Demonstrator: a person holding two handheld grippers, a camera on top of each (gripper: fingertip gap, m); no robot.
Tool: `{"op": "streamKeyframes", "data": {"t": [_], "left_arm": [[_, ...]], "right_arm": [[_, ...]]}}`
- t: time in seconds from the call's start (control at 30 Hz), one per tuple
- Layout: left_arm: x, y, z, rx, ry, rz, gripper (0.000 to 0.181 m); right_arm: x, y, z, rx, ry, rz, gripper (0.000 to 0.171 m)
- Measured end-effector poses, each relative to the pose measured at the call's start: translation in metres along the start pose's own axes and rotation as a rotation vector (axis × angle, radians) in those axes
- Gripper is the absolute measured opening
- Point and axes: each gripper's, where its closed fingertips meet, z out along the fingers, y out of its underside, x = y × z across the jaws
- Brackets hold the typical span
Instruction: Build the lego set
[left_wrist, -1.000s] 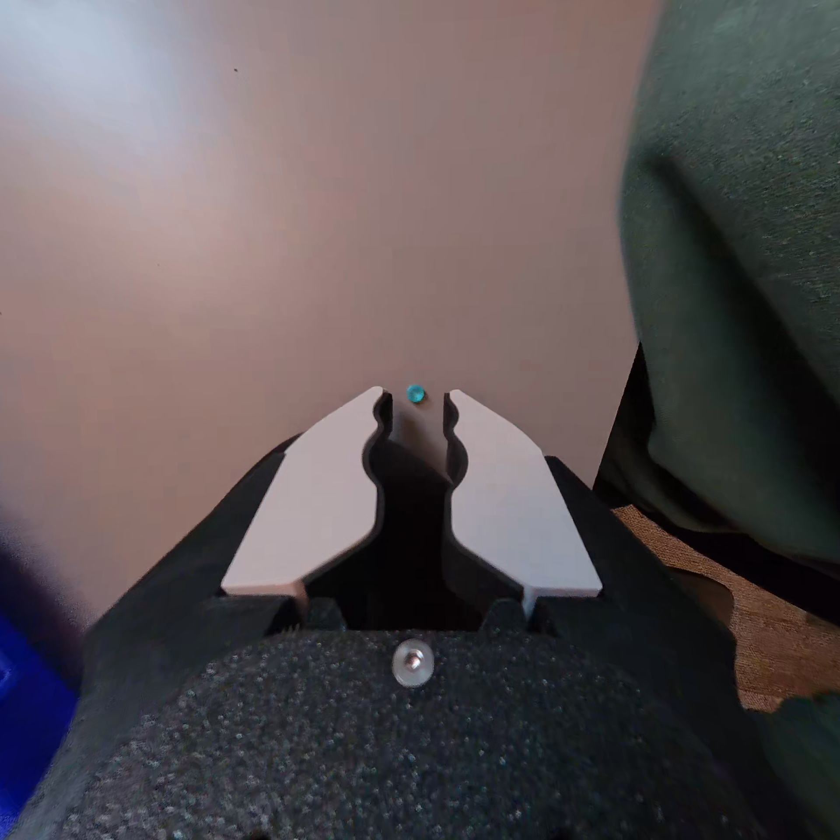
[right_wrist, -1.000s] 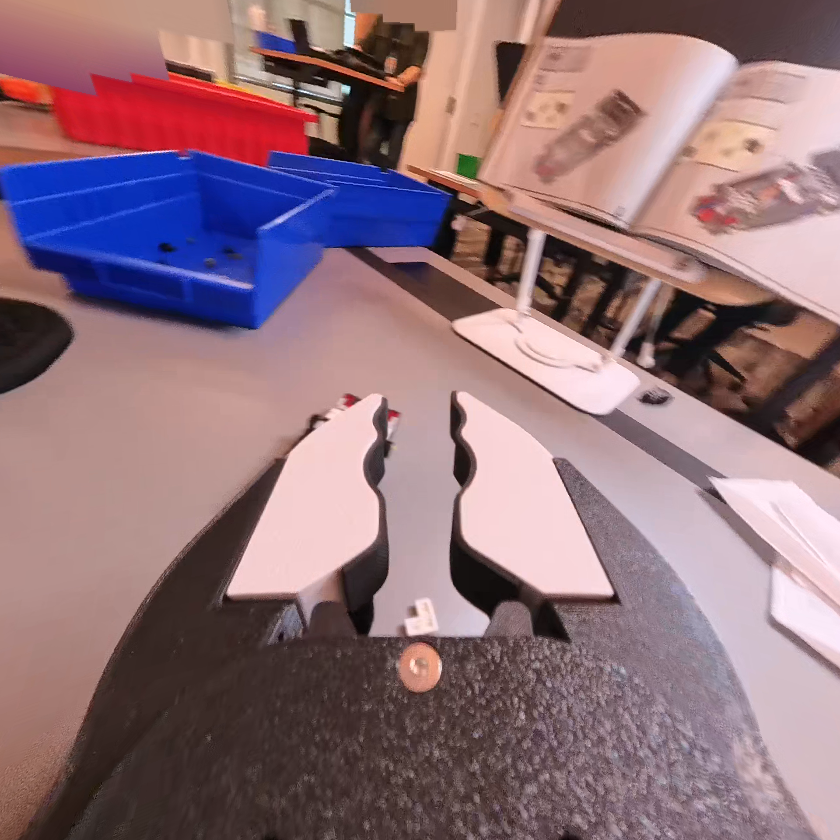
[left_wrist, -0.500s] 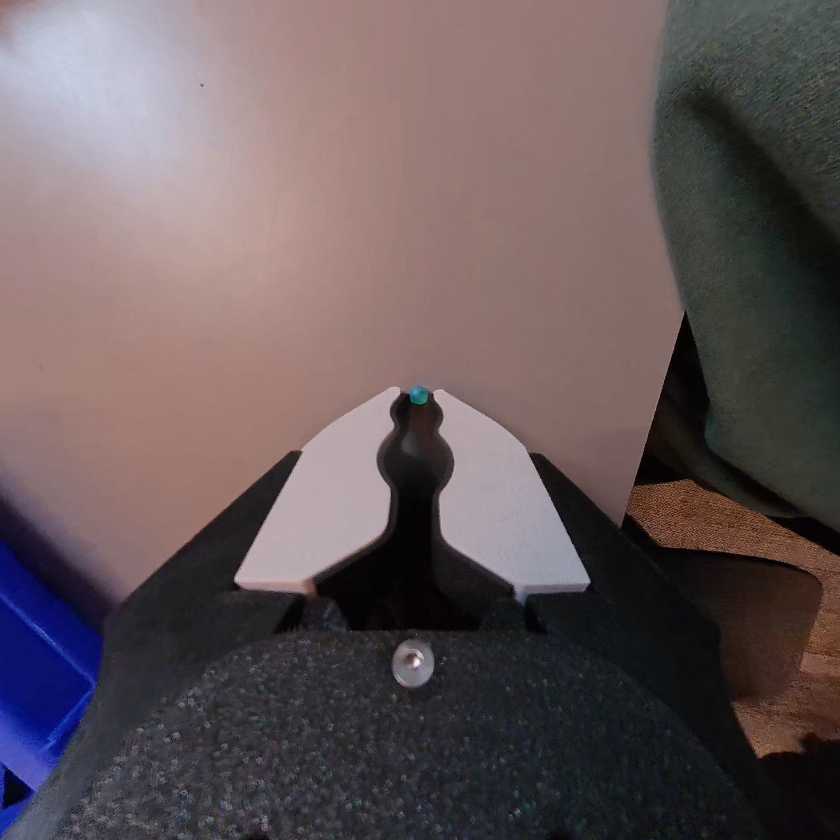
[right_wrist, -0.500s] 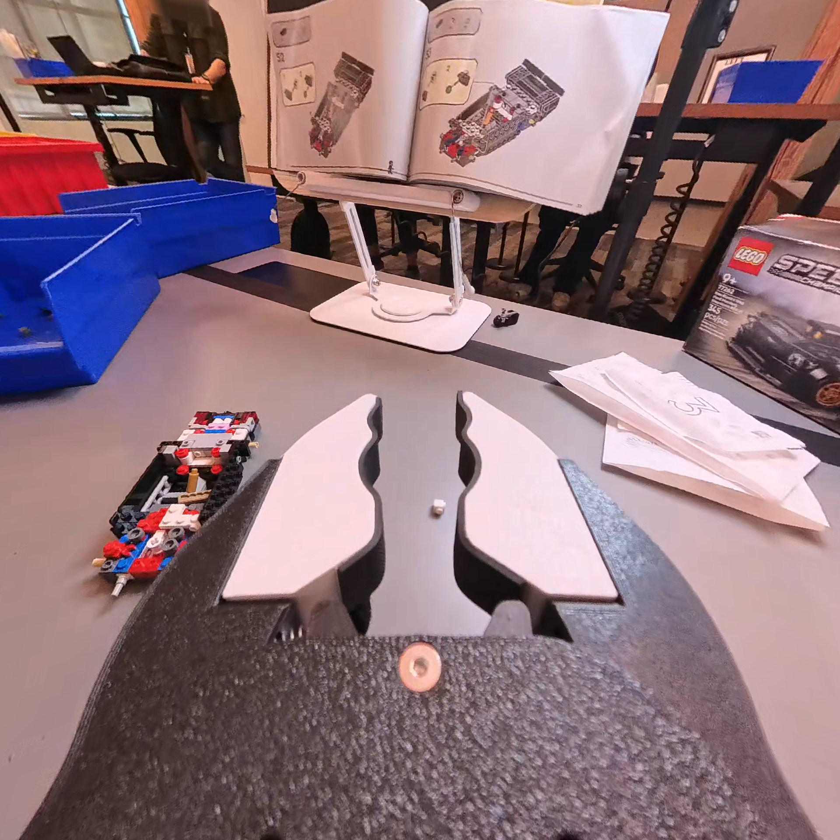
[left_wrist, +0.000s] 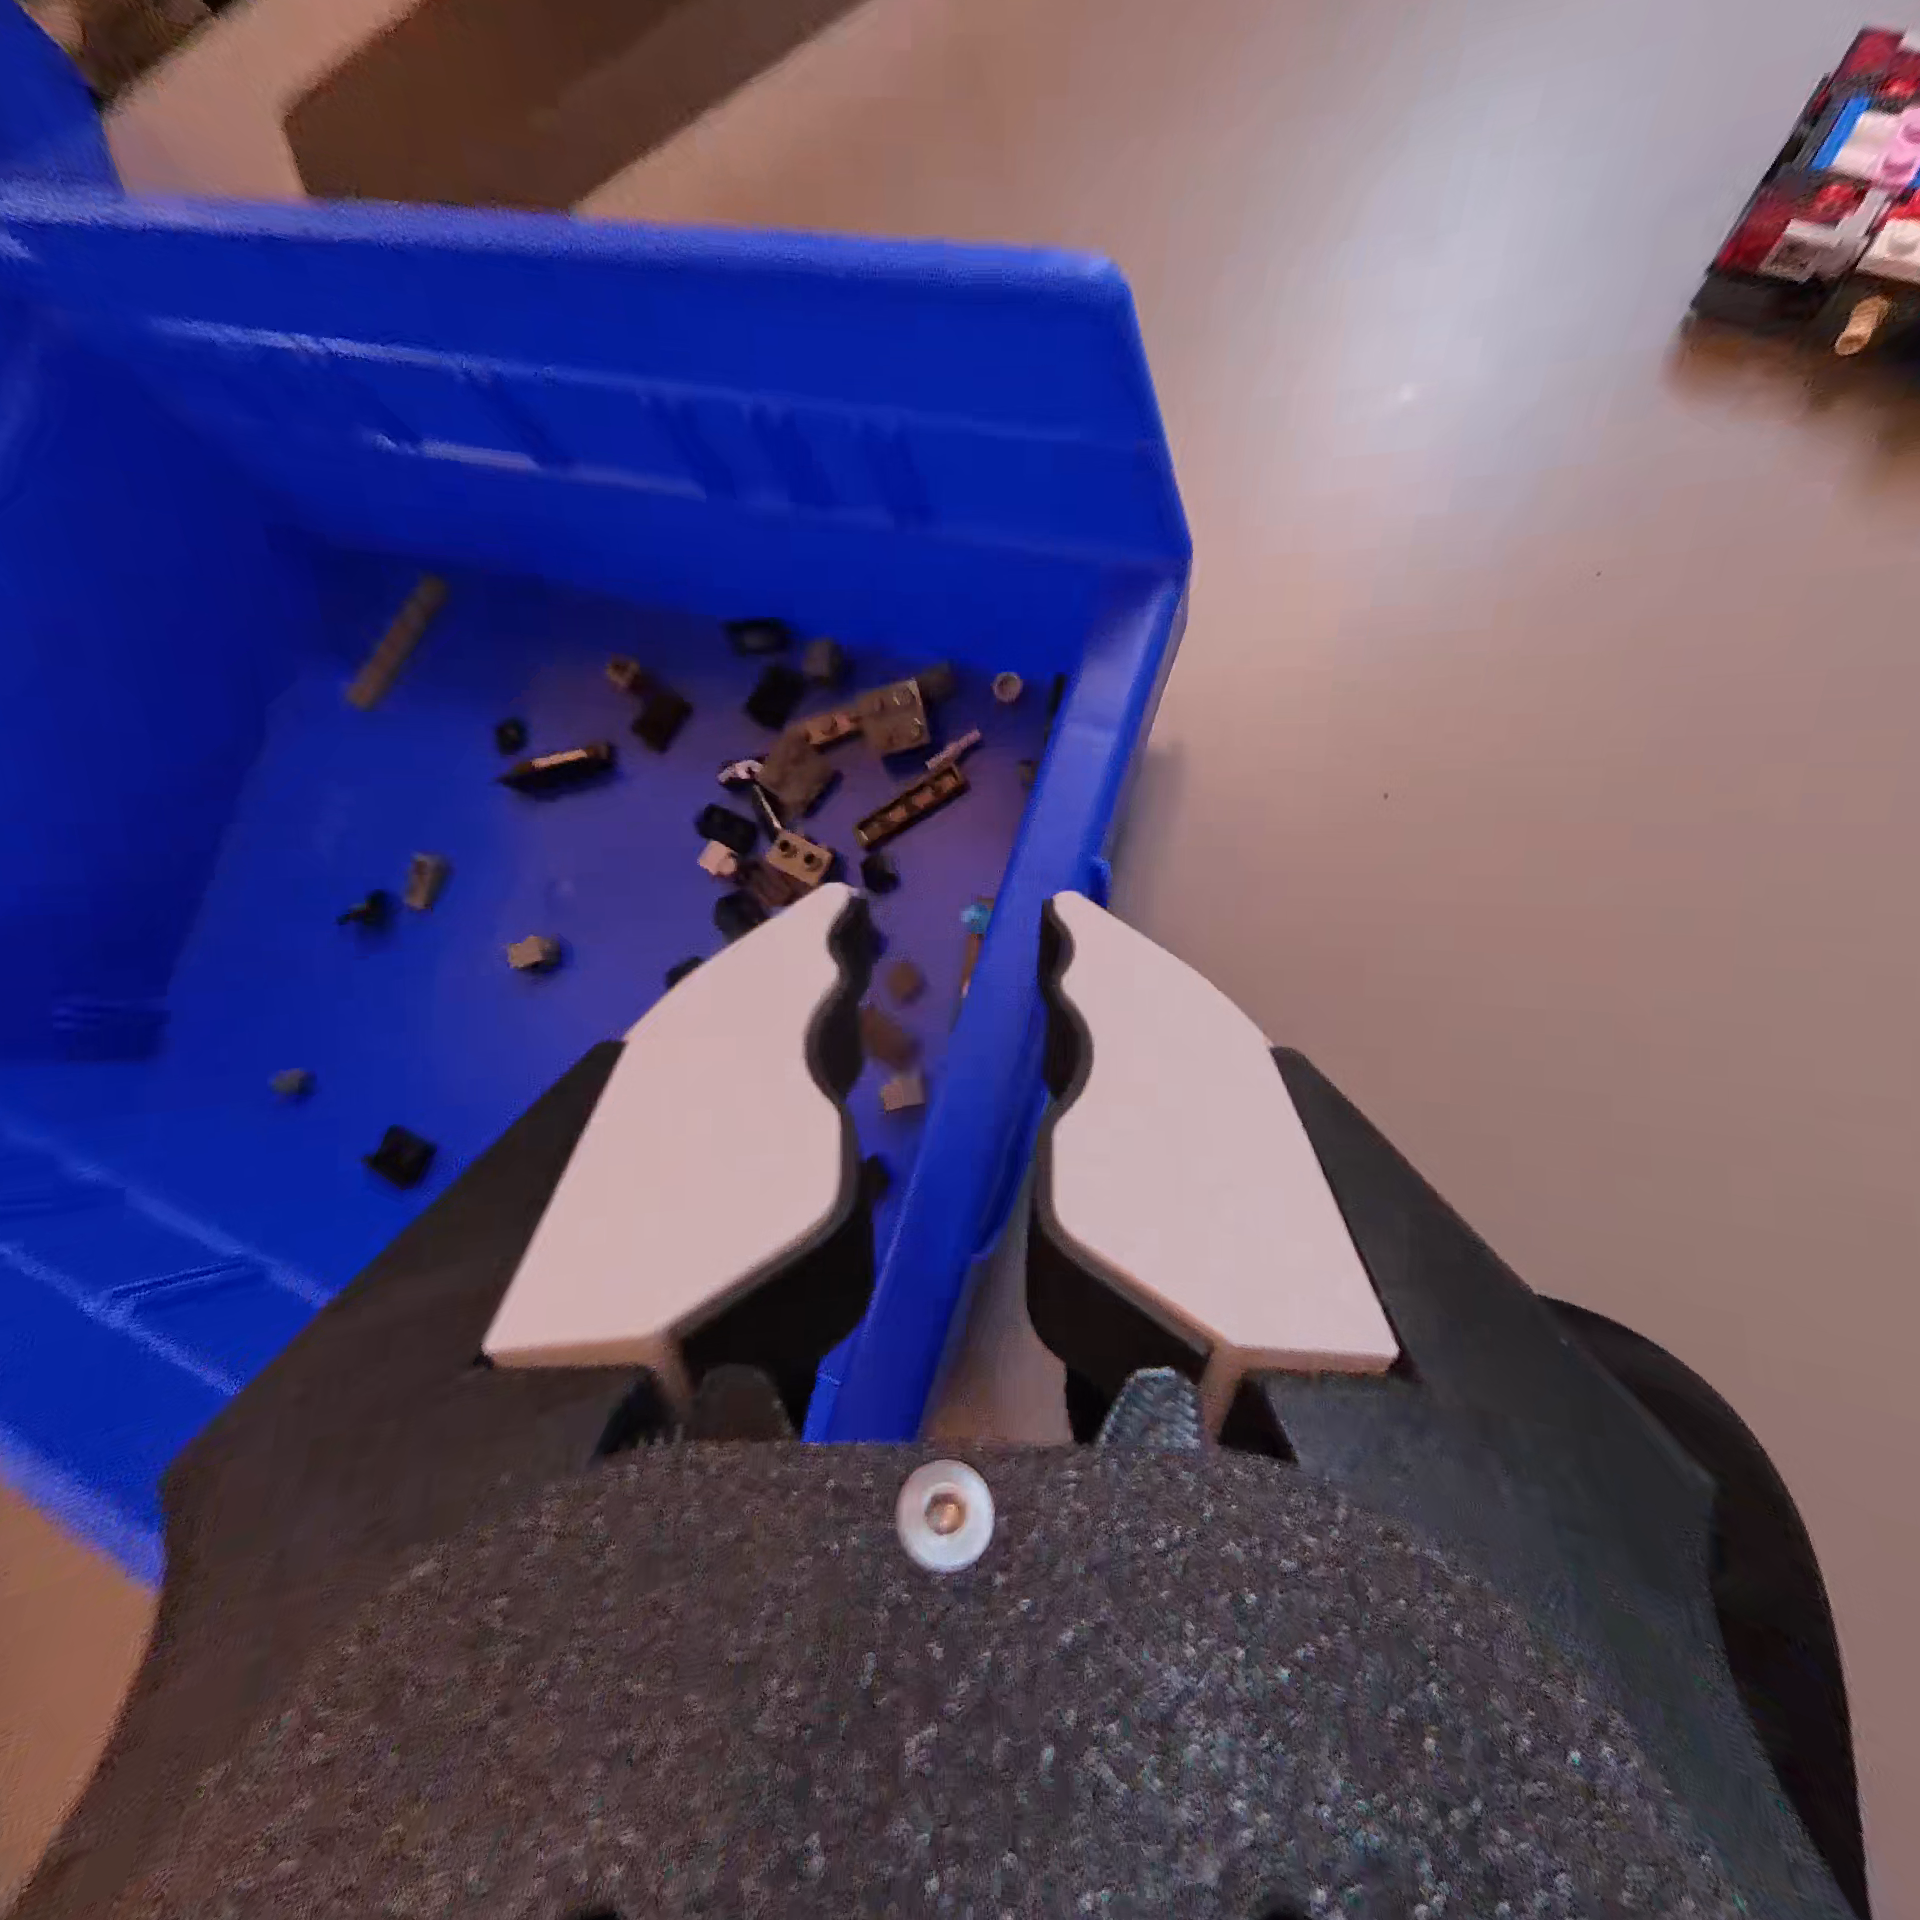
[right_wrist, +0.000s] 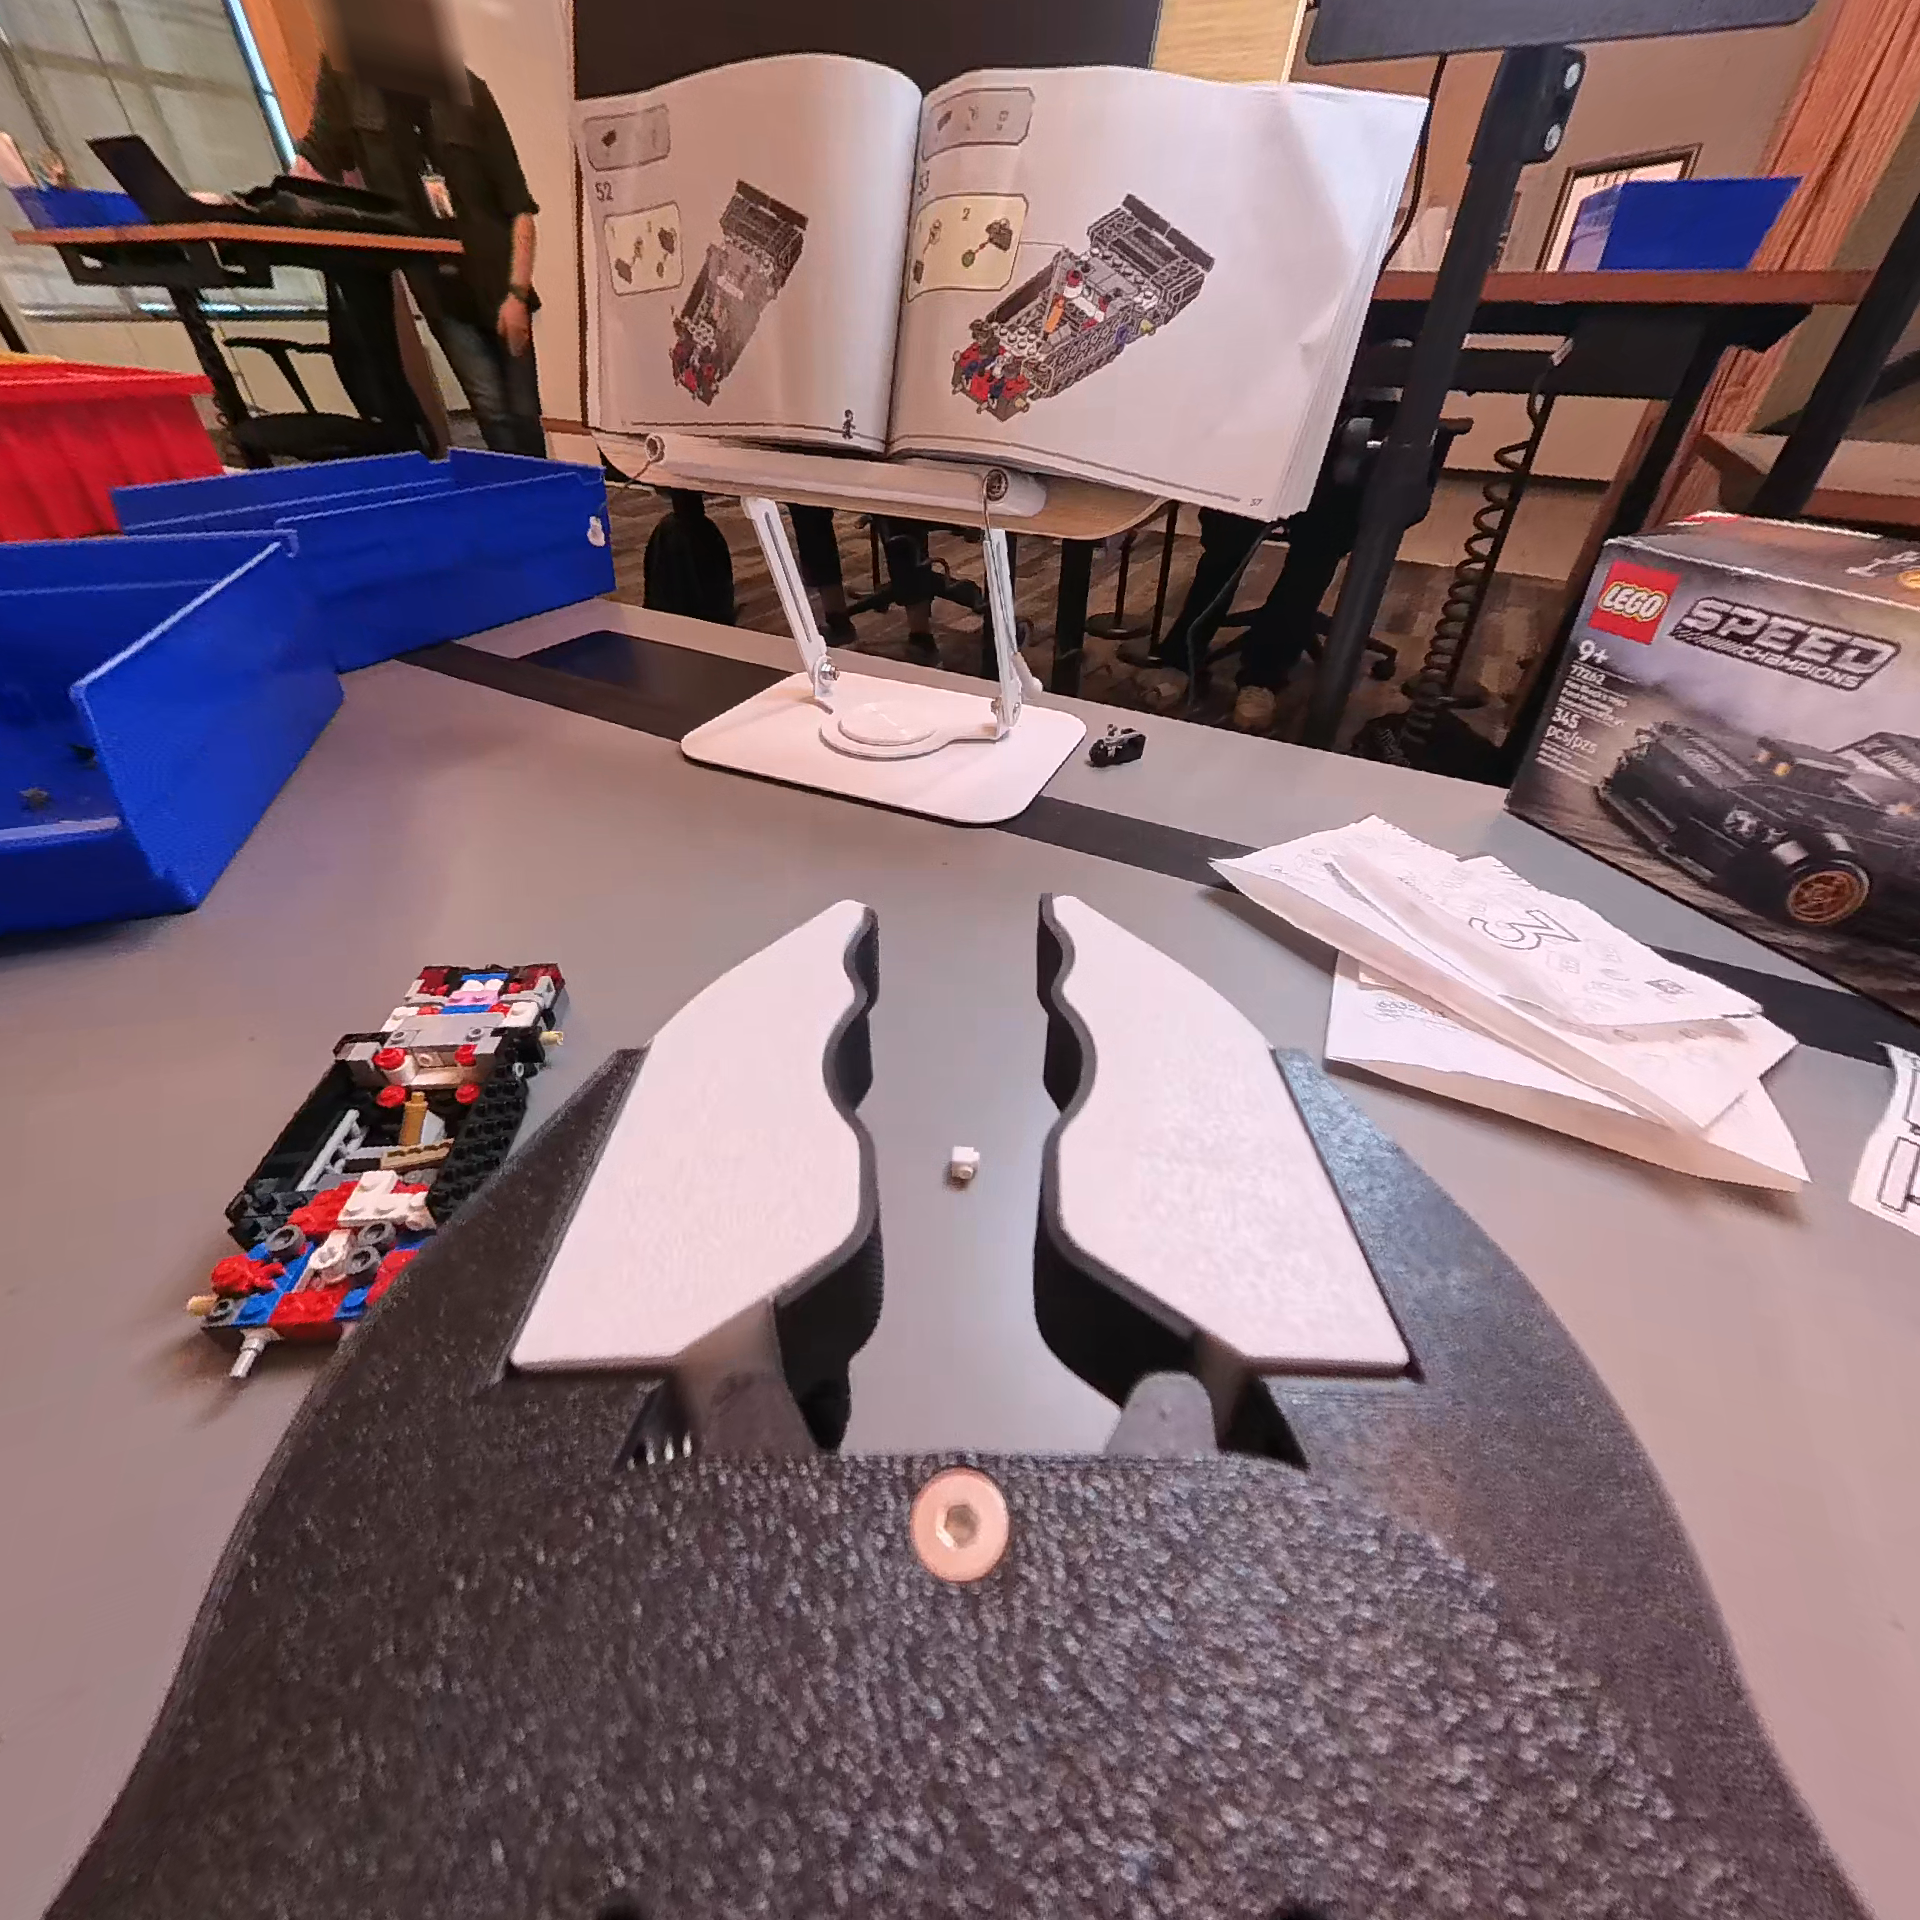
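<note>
Right between the right gripper (right_wrist: 958, 914) fingers, a tiny white square stud piece (right_wrist: 963, 1135) sits on the smooth grey table (right_wrist: 1143, 935); jaws wide open, gripping nothing. Just left lies the half-built car chassis (right_wrist: 390, 1148), knobbly black, red and blue bricks. Further back are crinkly paper bags (right_wrist: 1538, 977), the glossy set box (right_wrist: 1766, 748) and an open manual (right_wrist: 935, 270) on a white stand. The left gripper (left_wrist: 948, 914) hangs over a blue plastic bin (left_wrist: 623, 436), jaws apart and empty, straddling its side wall, with small dark loose pieces (left_wrist: 810, 769) scattered inside.
</note>
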Motion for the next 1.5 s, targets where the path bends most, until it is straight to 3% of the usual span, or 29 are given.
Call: {"op": "streamKeyframes", "data": {"t": [0.23, 0.4, 0.57, 0.77, 0.97, 1.13, 1.33, 1.5], "left_arm": [[0.017, -0.012, -0.001, 0.084, 0.063, 0.031, 0.035], [0.088, -0.054, -0.01, 0.282, 0.291, 0.22, 0.022], [0.144, -0.083, 0.007, 0.313, 0.432, 0.388, 0.027], [0.182, -0.112, 0.037, 0.397, 0.583, 0.315, 0.029], [0.183, -0.102, 0.038, 0.495, 0.669, 0.125, 0.026], [0.161, -0.117, 0.027, 0.615, 0.592, 0.086, 0.024], [0.161, -0.113, 0.03, 0.611, 0.574, 0.131, 0.021], [0.165, -0.115, 0.022, 0.632, 0.596, 0.118, 0.024]], "right_arm": [[0.003, 0.001, -0.002, 0.003, -0.006, 0.018, 0.027], [-0.015, 0.013, 0.004, -0.06, -0.092, 0.011, 0.03], [-0.039, 0.024, 0.008, -0.106, -0.16, -0.075, 0.032], [-0.071, 0.071, 0.005, -0.341, -0.361, -0.259, 0.032], [-0.086, 0.107, 0.0, -0.499, -0.444, -0.359, 0.033], [-0.089, 0.125, 0.002, -0.568, -0.46, -0.356, 0.031], [-0.071, 0.129, 0.006, -0.594, -0.382, -0.442, 0.009], [-0.039, 0.118, 0.01, -0.565, -0.242, -0.391, 0.019]]}}
